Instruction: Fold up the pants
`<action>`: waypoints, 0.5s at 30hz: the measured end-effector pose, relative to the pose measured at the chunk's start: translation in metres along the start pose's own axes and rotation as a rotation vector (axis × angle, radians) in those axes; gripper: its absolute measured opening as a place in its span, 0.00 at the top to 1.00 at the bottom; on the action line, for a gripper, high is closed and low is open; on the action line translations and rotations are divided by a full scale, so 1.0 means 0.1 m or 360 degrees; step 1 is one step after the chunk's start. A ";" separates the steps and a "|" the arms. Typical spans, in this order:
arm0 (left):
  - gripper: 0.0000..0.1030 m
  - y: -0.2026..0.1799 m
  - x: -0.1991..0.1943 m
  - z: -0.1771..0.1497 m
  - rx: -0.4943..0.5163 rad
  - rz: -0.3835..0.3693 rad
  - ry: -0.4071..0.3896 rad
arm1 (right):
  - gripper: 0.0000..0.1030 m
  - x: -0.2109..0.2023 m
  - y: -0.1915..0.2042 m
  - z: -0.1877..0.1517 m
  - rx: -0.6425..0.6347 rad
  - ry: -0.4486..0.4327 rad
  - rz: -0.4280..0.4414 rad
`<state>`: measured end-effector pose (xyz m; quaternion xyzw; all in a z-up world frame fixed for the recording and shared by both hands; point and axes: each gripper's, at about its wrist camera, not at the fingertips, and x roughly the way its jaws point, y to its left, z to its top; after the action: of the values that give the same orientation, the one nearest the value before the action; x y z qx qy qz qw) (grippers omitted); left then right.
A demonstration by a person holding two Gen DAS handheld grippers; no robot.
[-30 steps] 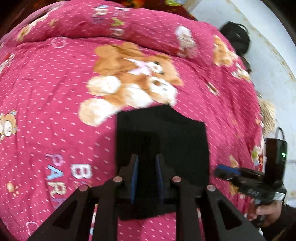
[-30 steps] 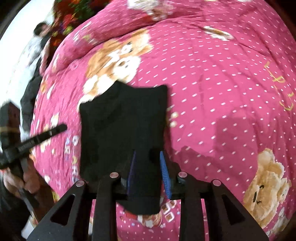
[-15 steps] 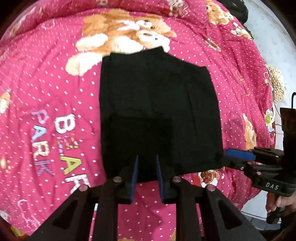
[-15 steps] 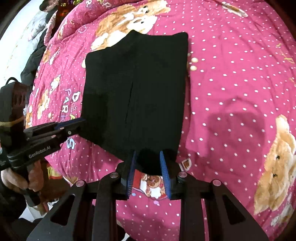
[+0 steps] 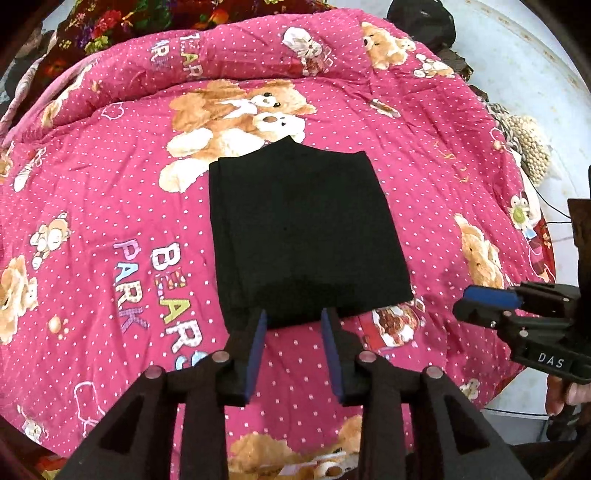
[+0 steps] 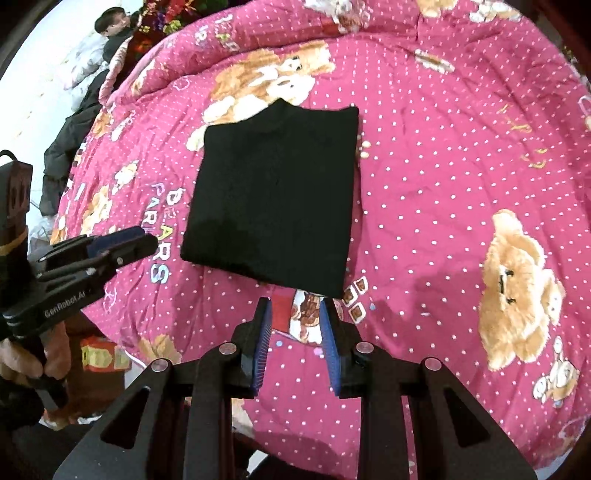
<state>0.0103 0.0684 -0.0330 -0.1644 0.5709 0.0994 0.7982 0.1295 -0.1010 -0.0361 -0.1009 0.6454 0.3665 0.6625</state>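
The black pants (image 5: pixel 303 232) lie folded into a flat rectangle on the pink teddy-bear bedspread (image 5: pixel 110 206); they are also in the right wrist view (image 6: pixel 273 206). My left gripper (image 5: pixel 293 317) hovers just over the pants' near edge. Its jaws are opening, and the blue pads (image 5: pixel 255 350) press on nothing. My right gripper (image 6: pixel 294 310) stands open a little short of the near right corner, with only bedspread showing between its fingers. Each gripper appears in the other's view: the right gripper (image 5: pixel 465 304) at the far right and the left gripper (image 6: pixel 144 242) at the far left.
The bed's near edge drops off just below both grippers. A person (image 6: pixel 110 29) lies beyond the far left corner beside a floral cloth (image 5: pixel 110 29). A dark bag (image 5: pixel 421 18) and a beaded item (image 5: pixel 528 144) sit off the right side. A colourful box (image 6: pixel 99 354) is on the floor.
Both grippers have let go of the pants' edge and drawn back and up toward the near bed edge. The pants now lie flat and folded. The left jaws stand wider.
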 end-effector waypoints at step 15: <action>0.58 0.01 -0.29 -0.16 0.0021 0.0089 -0.0076 | 0.59 -0.18 0.32 -0.15 -0.0081 -0.0069 -0.0068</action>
<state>-0.0136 0.0641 -0.0101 -0.1407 0.5566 0.1220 0.8097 0.1001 -0.0933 -0.0106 -0.1235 0.6191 0.3707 0.6813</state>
